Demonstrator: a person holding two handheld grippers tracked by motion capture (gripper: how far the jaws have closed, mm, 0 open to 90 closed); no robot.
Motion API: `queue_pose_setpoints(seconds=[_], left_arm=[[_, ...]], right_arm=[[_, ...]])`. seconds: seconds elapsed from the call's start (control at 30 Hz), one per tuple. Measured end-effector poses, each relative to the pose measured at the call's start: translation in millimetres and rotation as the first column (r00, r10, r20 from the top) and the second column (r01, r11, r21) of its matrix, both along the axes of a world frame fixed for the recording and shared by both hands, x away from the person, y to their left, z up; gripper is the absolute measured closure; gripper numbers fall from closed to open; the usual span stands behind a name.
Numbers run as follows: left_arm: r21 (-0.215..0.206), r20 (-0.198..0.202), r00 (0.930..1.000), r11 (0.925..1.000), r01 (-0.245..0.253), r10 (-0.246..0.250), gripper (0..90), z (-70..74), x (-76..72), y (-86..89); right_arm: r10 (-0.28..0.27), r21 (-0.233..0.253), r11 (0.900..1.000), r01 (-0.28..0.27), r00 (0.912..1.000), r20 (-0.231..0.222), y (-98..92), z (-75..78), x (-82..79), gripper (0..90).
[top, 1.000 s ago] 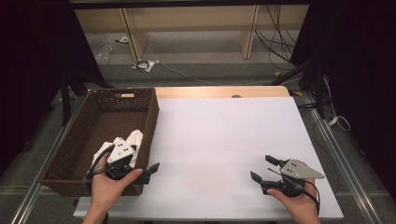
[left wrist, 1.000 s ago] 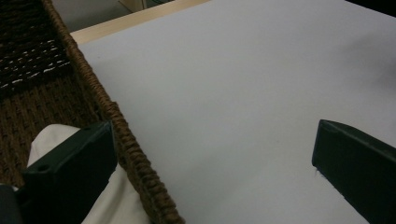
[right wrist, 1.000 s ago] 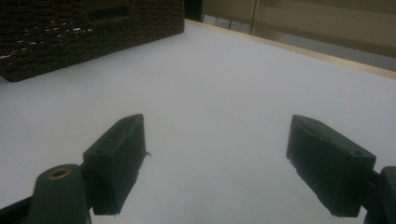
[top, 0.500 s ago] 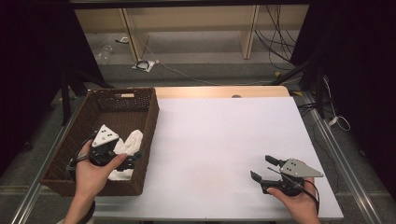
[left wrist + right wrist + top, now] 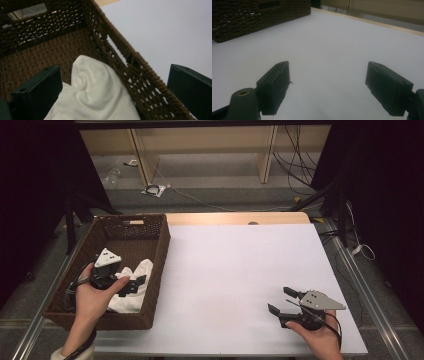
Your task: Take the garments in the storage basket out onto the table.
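Two grippers in play, both with jaws apart. Left gripper (image 5: 131, 284) hangs over the near half of the brown woven basket (image 5: 159, 251), at about 9 o'clock on the white surface (image 5: 240, 270); its jaws straddle the basket's right wall, one inside, one over the surface, as the left gripper view shows. White cloth (image 5: 134, 295) lies crumpled in the basket's near right corner, bunched against that wall (image 5: 140, 75), just below the jaws; cloth (image 5: 100, 95) not clamped. Right gripper (image 5: 282, 302) sits low at about 5 o'clock, well apart from the basket, jaws wide over bare surface (image 5: 329, 50), holding nothing. Basket's side (image 5: 249, 17) visible far off in its view.
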State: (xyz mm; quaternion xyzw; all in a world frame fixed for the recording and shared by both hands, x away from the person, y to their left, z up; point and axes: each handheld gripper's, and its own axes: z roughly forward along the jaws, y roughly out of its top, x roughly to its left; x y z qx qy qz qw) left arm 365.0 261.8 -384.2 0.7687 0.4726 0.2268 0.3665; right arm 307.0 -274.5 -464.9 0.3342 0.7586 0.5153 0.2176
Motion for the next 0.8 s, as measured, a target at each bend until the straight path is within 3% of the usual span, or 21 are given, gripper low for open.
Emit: queue_pose_setpoints(seconds=[0.23, 0.3, 0.4, 0.43, 0.47, 0.5, 0.63, 0.8], left_arm=[[0.016, -0.053, 0.9981, 0.9994, -0.030, 0.031, 0.0, -3.1, 11.7, 7.5], [0.066, -0.043, 0.9985, 0.9974, -0.030, 0.033, 0.0, -0.3, 15.0, 5.8], [0.047, -0.062, 0.9977, 0.9986, -0.024, 0.026, 0.0, -0.5, 21.9, 6.3], [0.056, -0.069, 0.9971, 0.9980, -0.028, 0.032, 0.0, -2.4, 24.4, 7.0], [0.100, -0.090, 0.9948, 0.9942, -0.038, 0.047, 0.0, -8.3, 29.2, 9.2], [0.100, -0.090, 0.9948, 0.9942, -0.038, 0.047, 0.0, -8.3, 29.2, 9.2], [0.123, -0.159, 0.9860, 0.9919, -0.032, 0.051, 0.0, -23.6, 36.6, 13.2], [0.169, -0.249, 0.9672, 0.9856, -0.009, 0.051, 0.0, -40.0, 45.1, 13.4]], right_arm=[[-0.001, -0.013, 1.000, 0.001, 1.0000, -0.009, -0.3, -0.1, 0.2, 20.7], [0.000, -0.010, 1.000, -0.001, 1.0000, -0.007, -0.1, -0.5, 0.5, 20.7], [0.003, -0.009, 1.000, -0.003, 1.0000, -0.004, 0.1, -0.2, 0.1, 20.7], [0.003, -0.009, 1.000, -0.003, 1.0000, -0.004, 0.1, -0.2, 0.1, 20.7], [0.004, -0.002, 1.000, -0.004, 1.0000, -0.002, 0.3, -0.2, 0.1, 20.7], [0.003, -0.004, 1.000, -0.003, 1.0000, -0.004, 0.0, -0.2, 0.0, 20.7], [-0.001, -0.005, 1.000, 0.001, 0.9999, -0.011, -0.1, -1.0, 0.6, 20.7], [-0.001, -0.017, 1.000, 0.001, 0.9999, -0.011, 0.1, -1.1, 0.8, 20.7]])
